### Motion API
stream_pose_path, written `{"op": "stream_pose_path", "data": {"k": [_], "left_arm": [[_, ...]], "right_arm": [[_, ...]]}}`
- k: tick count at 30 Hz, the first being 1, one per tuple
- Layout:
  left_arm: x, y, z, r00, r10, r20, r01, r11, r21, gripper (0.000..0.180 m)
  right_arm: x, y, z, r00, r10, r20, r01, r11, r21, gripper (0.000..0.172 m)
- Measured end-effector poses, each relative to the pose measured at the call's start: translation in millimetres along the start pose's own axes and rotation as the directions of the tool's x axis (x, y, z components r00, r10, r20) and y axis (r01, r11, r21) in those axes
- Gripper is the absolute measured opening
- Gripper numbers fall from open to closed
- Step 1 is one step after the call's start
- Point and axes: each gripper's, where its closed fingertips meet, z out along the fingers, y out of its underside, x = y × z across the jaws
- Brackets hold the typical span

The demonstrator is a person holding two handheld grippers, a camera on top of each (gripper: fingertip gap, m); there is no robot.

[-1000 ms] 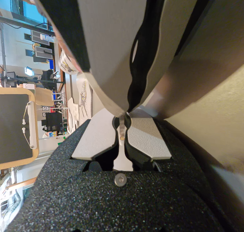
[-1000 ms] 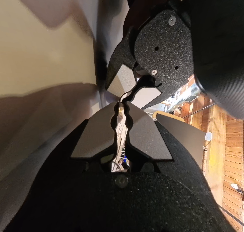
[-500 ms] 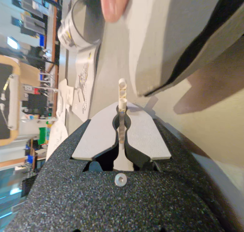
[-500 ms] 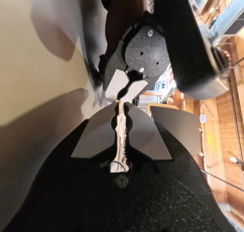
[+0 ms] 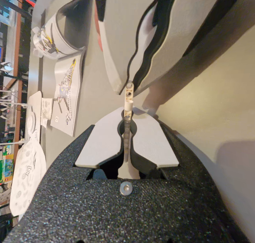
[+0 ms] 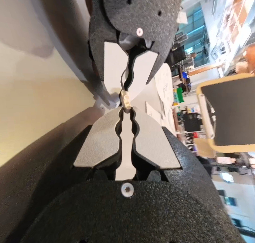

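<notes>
- The table (image 5: pixel 88 84) is smooth, pale grey and matte.
- A paper bag (image 5: pixel 27 174), white and printed, lies at its far edge beside a glossy booklet (image 5: pixel 66 98) and a clear round tub (image 5: pixel 45 42).
- The left gripper (image 5: pixel 127 116), with grainy black shell and flat grey wavy-edged fingers, is clenched on a thin cream plastic beam (image 5: pixel 128 98) pierced with round holes.
- The right gripper (image 6: pixel 127 109) pinches the beam's (image 6: pixel 125 99) other end, tip to tip above the table.
</notes>
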Motion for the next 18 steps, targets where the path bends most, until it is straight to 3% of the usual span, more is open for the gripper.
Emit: {"op": "stream_pose_path", "data": {"k": [3, 6, 9, 11, 14, 16, 18], "left_arm": [[-12, -1, -6, 0.998, -0.046, 0.033, 0.044, 0.998, 0.044, 0.011], [-33, -2, -17, 0.984, -0.167, 0.068, 0.158, 0.979, 0.126, 0.031], [-60, -10, -34, 0.926, -0.373, 0.065, 0.339, 0.893, 0.298, 0.048], [-77, -13, -44, 0.816, -0.578, -0.017, 0.531, 0.735, 0.422, 0.057], [-98, -9, -53, 0.587, -0.784, -0.201, 0.742, 0.423, 0.520, 0.065], [-104, -10, -56, 0.448, -0.814, -0.370, 0.821, 0.212, 0.530, 0.067], [-102, -18, -56, 0.327, -0.760, -0.561, 0.885, 0.039, 0.463, 0.066]], "right_arm": [[6, 6, 0, 0.986, 0.163, 0.025, -0.164, 0.987, 0.001, 0.007], [17, 18, 0, 0.935, 0.354, 0.032, -0.354, 0.935, -0.017, 0.007], [32, 26, -1, 0.838, 0.544, 0.039, -0.545, 0.838, 0.013, 0.007], [44, 25, -3, 0.758, 0.651, 0.046, -0.652, 0.755, 0.069, 0.007], [60, 22, -3, 0.628, 0.775, 0.076, -0.775, 0.613, 0.152, 0.007], [67, 17, -2, 0.527, 0.840, 0.127, -0.843, 0.498, 0.202, 0.007], [70, 9, 2, 0.433, 0.882, 0.187, -0.893, 0.392, 0.222, 0.007]]}}
